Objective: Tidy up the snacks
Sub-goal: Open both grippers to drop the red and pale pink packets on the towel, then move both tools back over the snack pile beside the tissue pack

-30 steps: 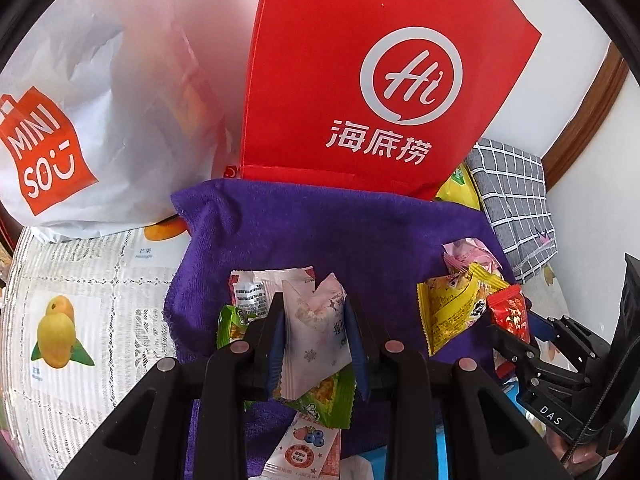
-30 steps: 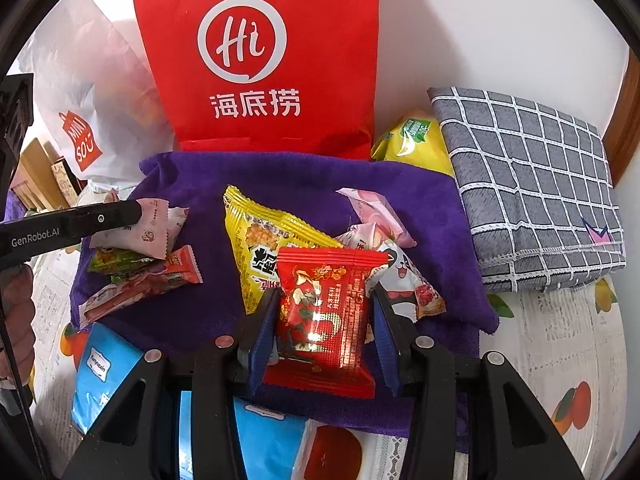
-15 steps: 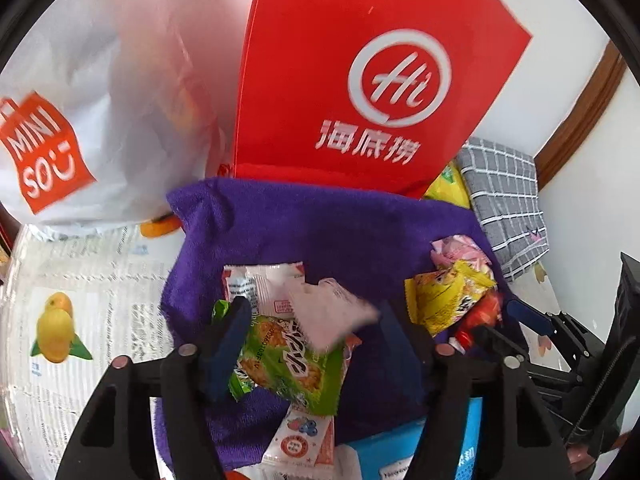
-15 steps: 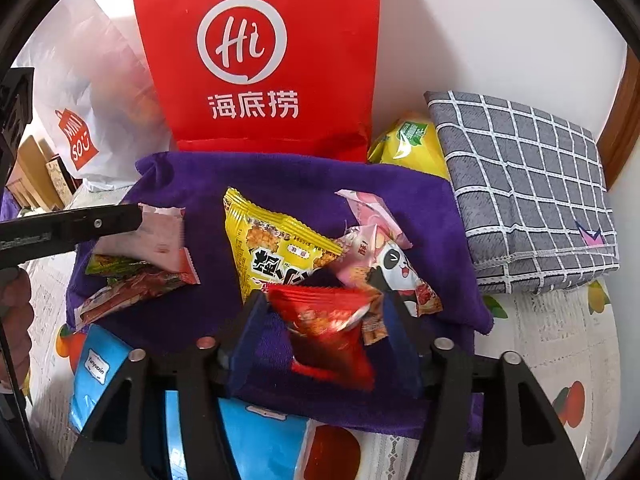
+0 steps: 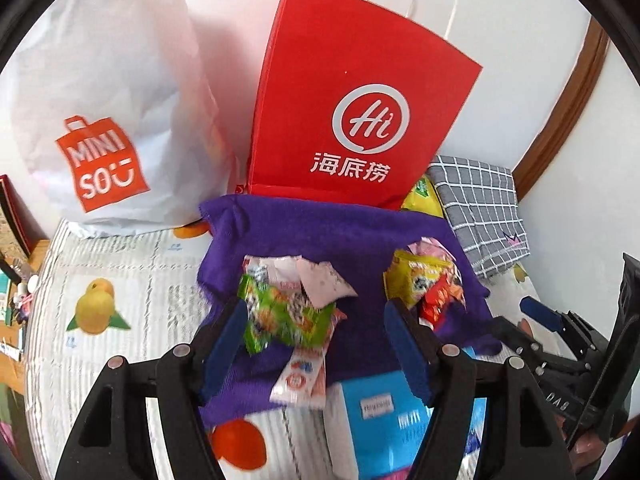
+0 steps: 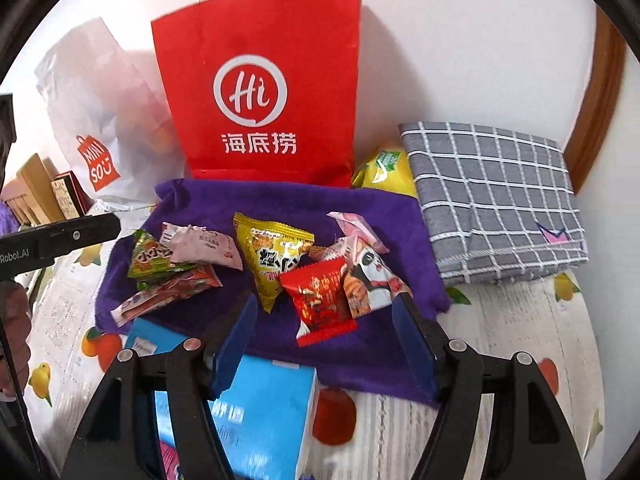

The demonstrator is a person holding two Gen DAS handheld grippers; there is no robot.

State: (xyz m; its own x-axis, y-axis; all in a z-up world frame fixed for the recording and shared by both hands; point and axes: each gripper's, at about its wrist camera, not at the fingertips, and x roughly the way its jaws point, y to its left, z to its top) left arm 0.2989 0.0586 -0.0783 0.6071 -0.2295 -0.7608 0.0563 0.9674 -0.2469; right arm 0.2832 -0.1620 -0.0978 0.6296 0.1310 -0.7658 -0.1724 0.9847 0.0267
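Two heaps of snack packets lie on a purple cloth (image 5: 320, 232). My left gripper (image 5: 316, 340) hovers above the left heap, its jaws opening with nothing pressed between the pads. Below it lie a green packet (image 5: 284, 312) and a pale pink packet (image 5: 324, 280). My right gripper (image 6: 324, 340) hangs over the right heap, jaws also opening and empty. A red packet (image 6: 320, 300) rests on the cloth (image 6: 280, 204) just beyond its fingertips, beside a yellow packet (image 6: 272, 256) and a panda packet (image 6: 372, 276).
A red paper bag (image 6: 260, 92) and a white Miniso bag (image 5: 100, 120) stand against the wall behind the cloth. A folded grey checked cloth (image 6: 492, 196) and a yellow bag (image 6: 384, 168) lie at the right. A blue box (image 6: 260, 412) sits under the grippers.
Both grippers opened and let go: the pale pink packet dropped onto the left heap, the red packet onto the right. Both hands then rose and drew back from the cloth.
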